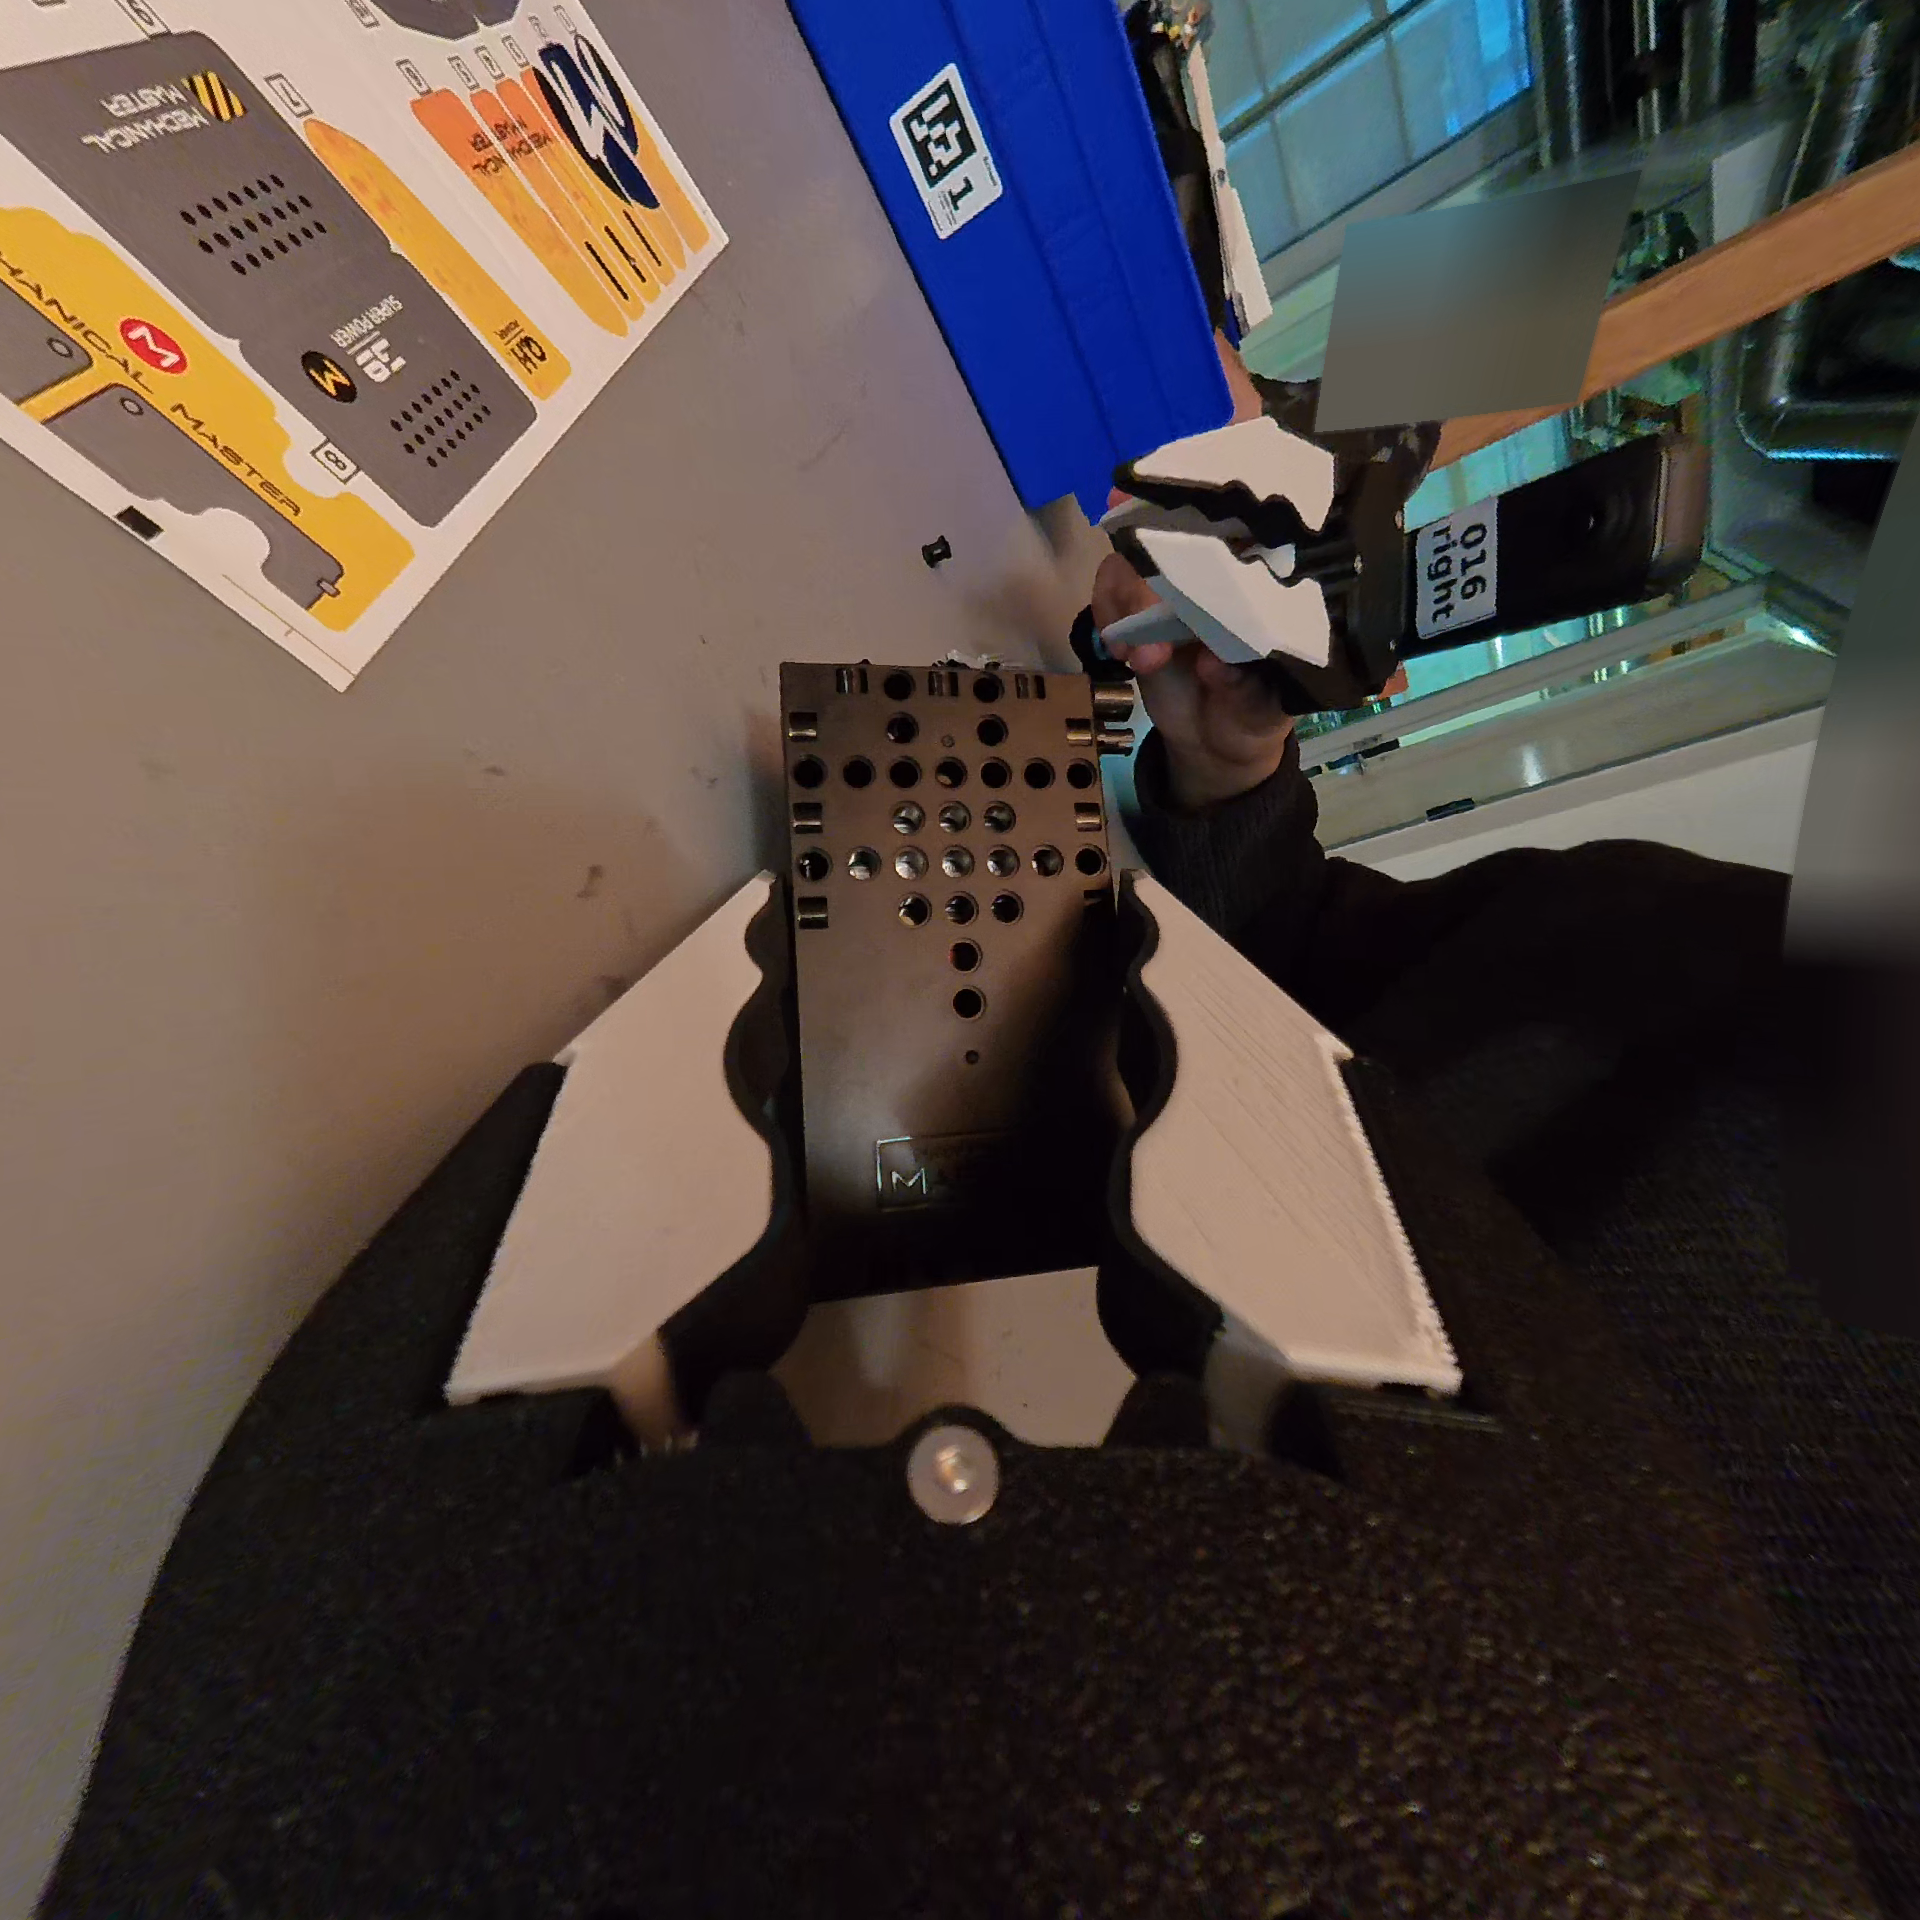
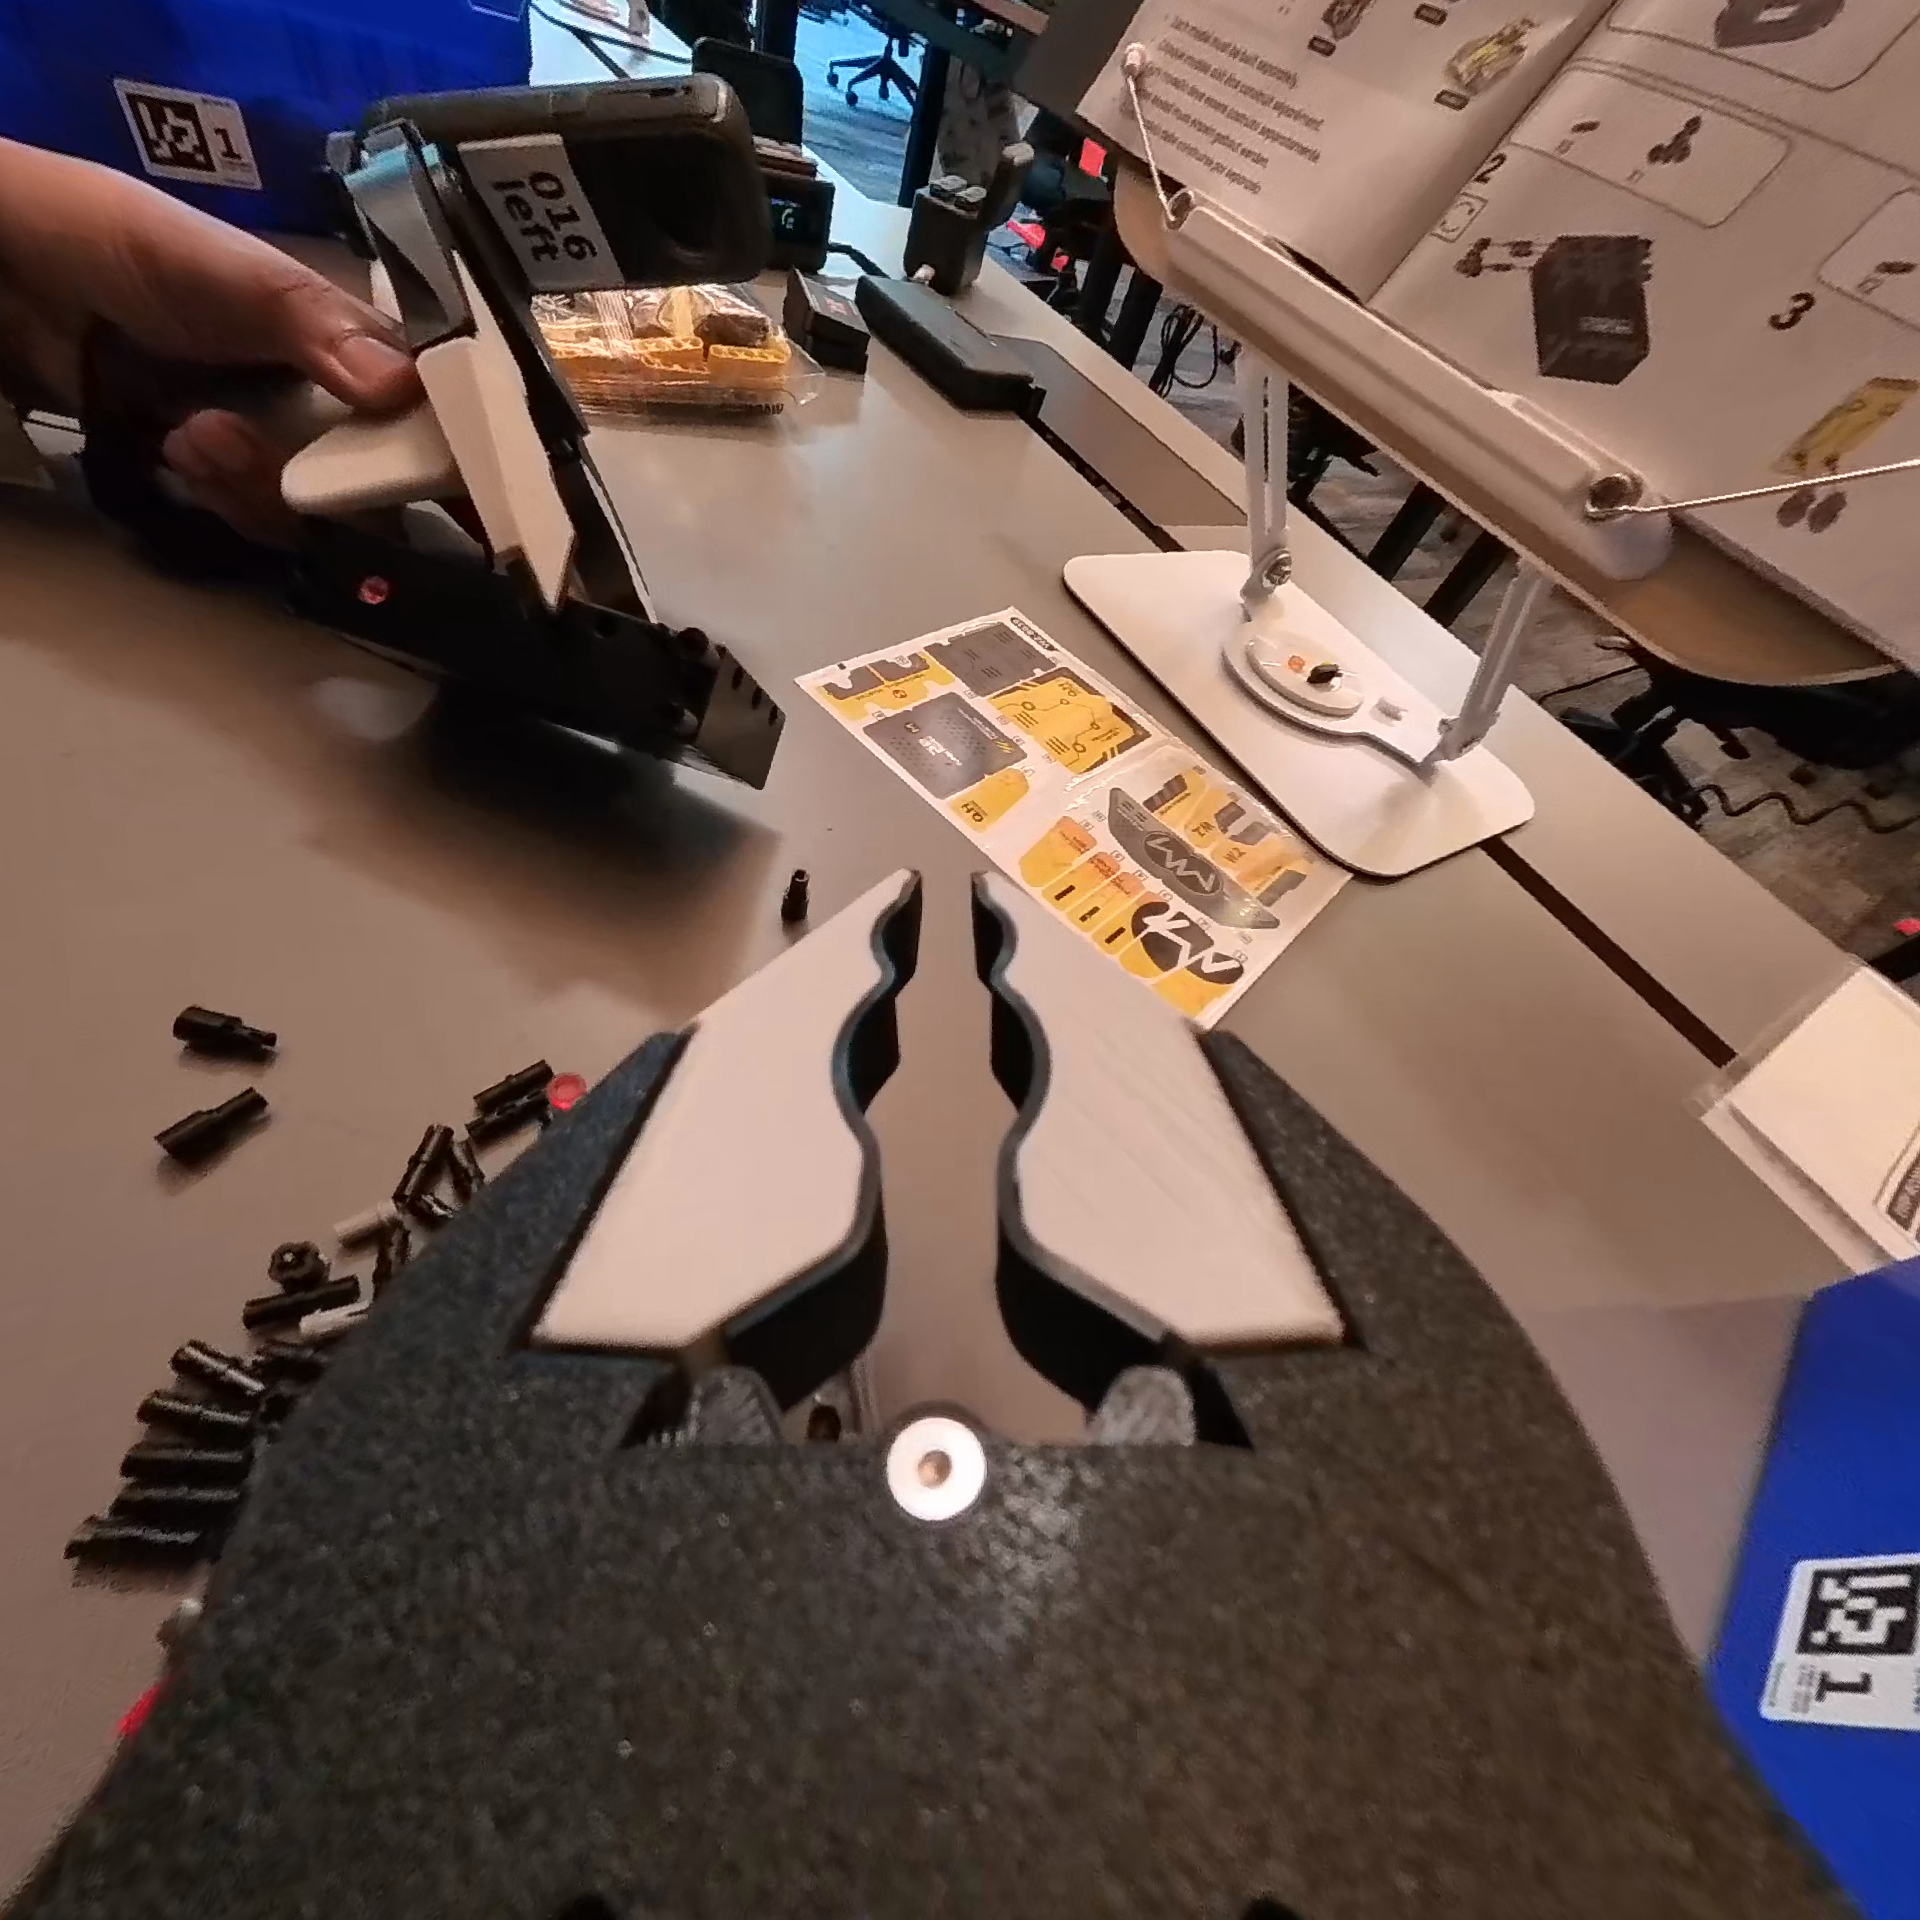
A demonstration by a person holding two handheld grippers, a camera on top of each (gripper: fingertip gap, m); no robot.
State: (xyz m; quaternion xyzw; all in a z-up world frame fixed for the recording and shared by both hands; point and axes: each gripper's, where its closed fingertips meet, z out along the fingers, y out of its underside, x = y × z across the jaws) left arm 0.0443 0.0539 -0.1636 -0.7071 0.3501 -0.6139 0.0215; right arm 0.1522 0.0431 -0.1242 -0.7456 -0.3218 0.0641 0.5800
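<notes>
- grey table point(image 2: 935, 540) carried everything; a white stand point(image 2: 1299, 717) with an open instruction booklet point(image 2: 1662, 208) stood at its far side, right wrist view.
- blue bin point(image 1: 1039, 260) with a square marker sat at the table edge, well apart from the grippers.
- sticker sheet point(image 2: 1070, 800) lay flat on the table, all stickers apparently unpeeled, near the stand base.
- left gripper point(image 1: 951, 883) was clamped on a black perforated block point(image 1: 935, 935), one finger on each long side, block tilted with one end near the table.
- right gripper point(image 2: 945, 883) hung above the table with its fingers nearly pressed together, a thin gap between the tips, nothing in it.
- loose black pins point(image 2: 208, 1351) lay scattered left of the right gripper; one lone pin point(image 2: 796, 894) sat just beside its tips.
- block holes mostly looked empty; whether any pin was seated could not be told.
</notes>
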